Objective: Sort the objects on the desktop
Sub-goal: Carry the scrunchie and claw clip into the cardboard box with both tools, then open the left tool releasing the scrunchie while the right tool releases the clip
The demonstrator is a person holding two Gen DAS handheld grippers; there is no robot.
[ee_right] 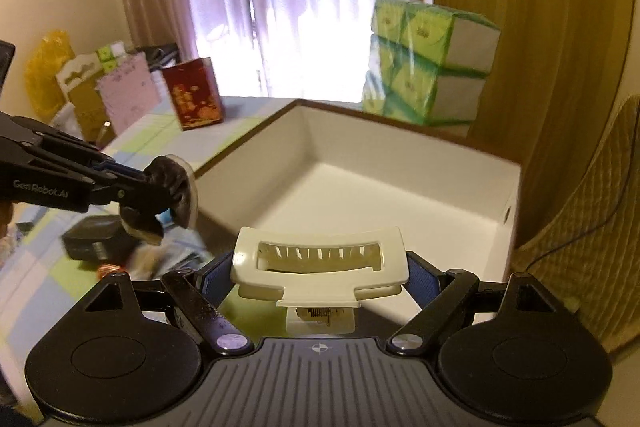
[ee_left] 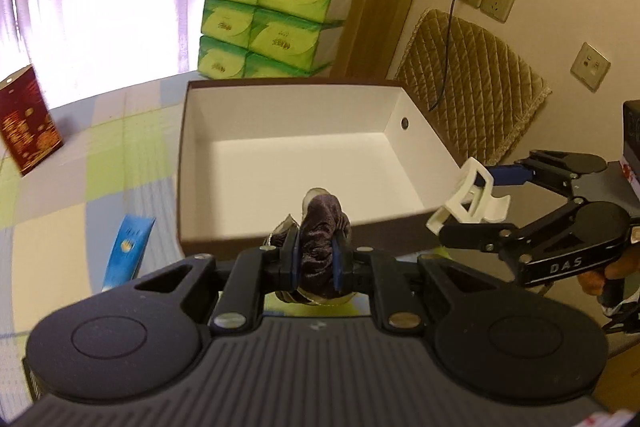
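Now both items are held just short of the empty box (ee_left: 208, 131): a dark velvet scrunchie (ee_left: 320, 227) is clamped in the left gripper (ee_left: 316, 261), a white hair claw (ee_right: 320, 263) is pinched in the right gripper (ee_right: 318, 277), each seemingly carried over for dropping inside.

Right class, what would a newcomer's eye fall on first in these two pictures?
Probably the big open white box mid-table, with nothing visible inside. At its near edge the left tool grips a dark velvet scrunchie, and the right tool holds a cream hair claw clip. Green tissue packs are stacked behind.
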